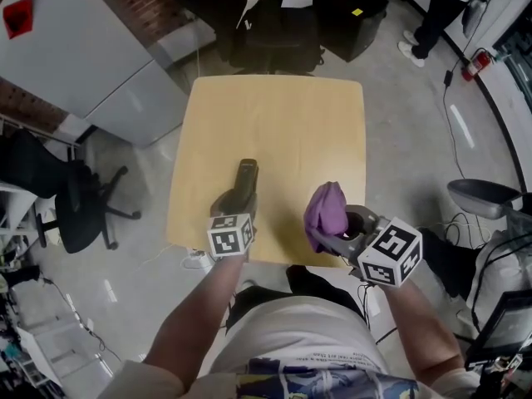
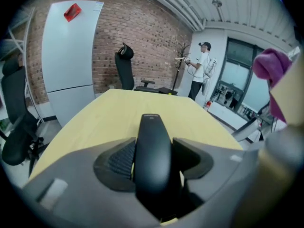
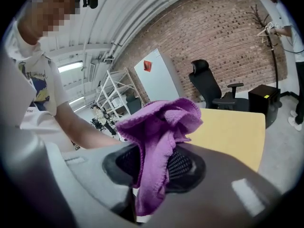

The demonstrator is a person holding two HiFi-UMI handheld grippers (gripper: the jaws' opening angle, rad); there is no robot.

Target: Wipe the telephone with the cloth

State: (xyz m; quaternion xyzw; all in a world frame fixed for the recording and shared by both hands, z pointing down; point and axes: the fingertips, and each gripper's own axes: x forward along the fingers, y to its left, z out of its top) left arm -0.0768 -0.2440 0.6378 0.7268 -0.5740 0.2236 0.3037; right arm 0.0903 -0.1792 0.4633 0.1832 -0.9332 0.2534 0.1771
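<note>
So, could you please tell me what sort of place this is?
Probably an office or lab workspace: a bare brick wall, black office chairs, white metal shelving racks and a light wooden table standing alone on an open floor.

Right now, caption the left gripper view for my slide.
Left gripper closed on the black telephone, yellow table beyond, purple cloth at upper right.

No text can be read anywhere. A faint line of print at the far end of the telephone (image 2: pixel 153 148) is too small to be made out. A red sign (image 1: pixel 18 17) on the white cabinet (image 1: pixel 91 56) and lettering on the shirt (image 1: pixel 332 357) are blurred. Letterless square markers are carried on two cubes (image 1: pixel 230 234) (image 1: pixel 391 252).
</note>
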